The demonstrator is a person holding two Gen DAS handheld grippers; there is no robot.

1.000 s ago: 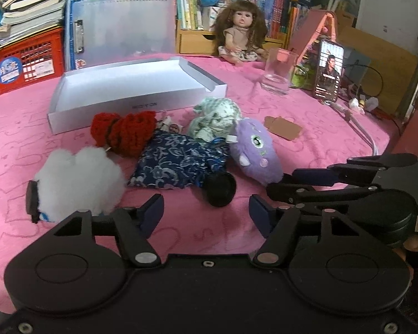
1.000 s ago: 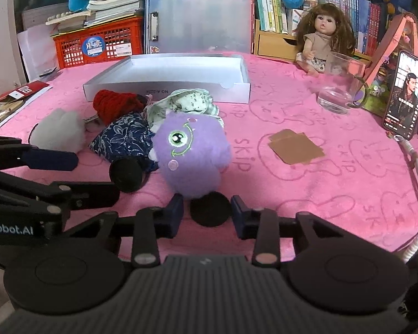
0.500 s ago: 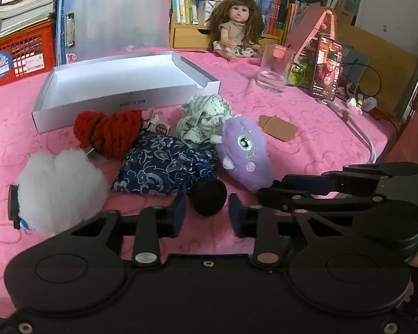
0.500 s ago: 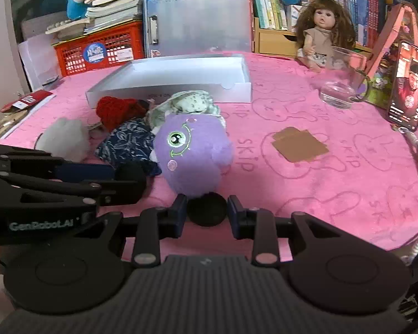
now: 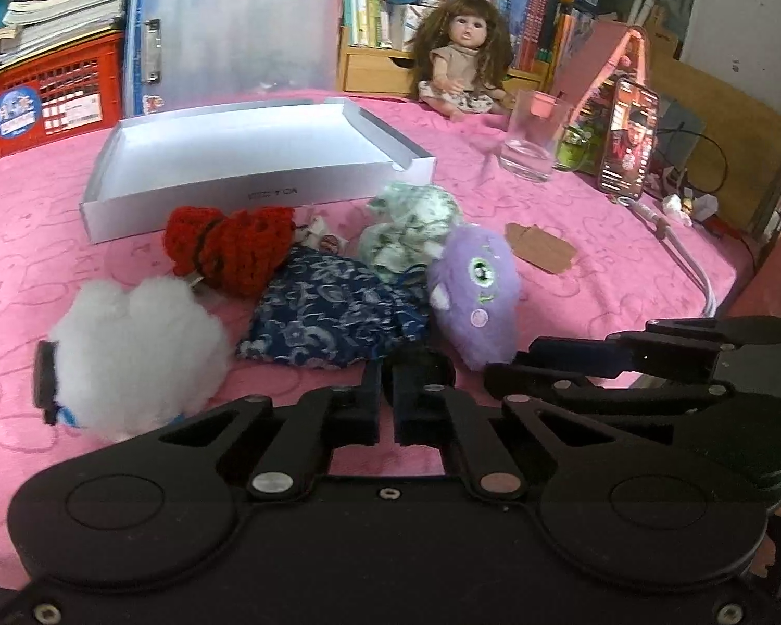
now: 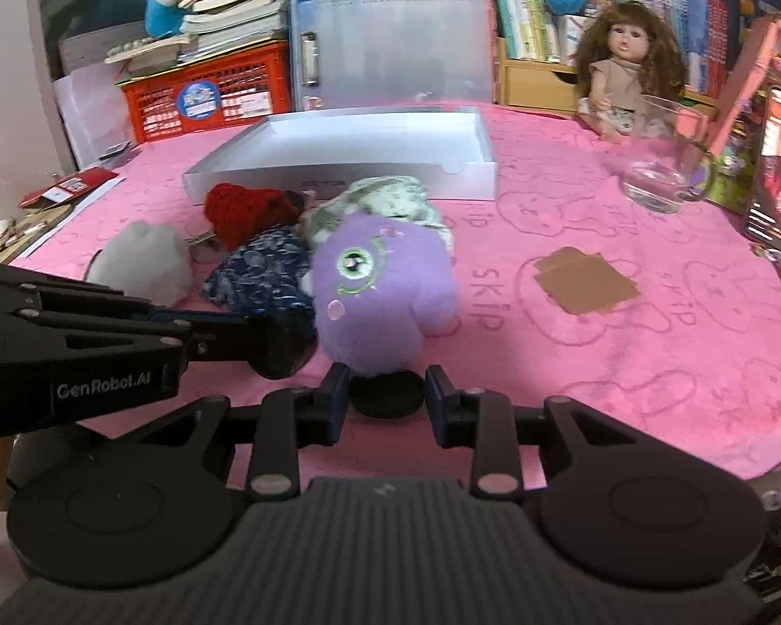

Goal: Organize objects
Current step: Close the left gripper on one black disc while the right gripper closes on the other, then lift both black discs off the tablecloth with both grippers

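Matte black grippers [image 5: 388, 396] w/ blue pads, silver pivot screws, white "GenRobot.AI" lettering on left [image 6: 281, 346].

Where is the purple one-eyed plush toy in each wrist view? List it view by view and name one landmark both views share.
Left wrist view: purple plush toy lies right of centre, beside the blue floral pouch.
Right wrist view: it sits at centre, just beyond the right gripper.
Shared landmark: the white box, behind the toys in both views.
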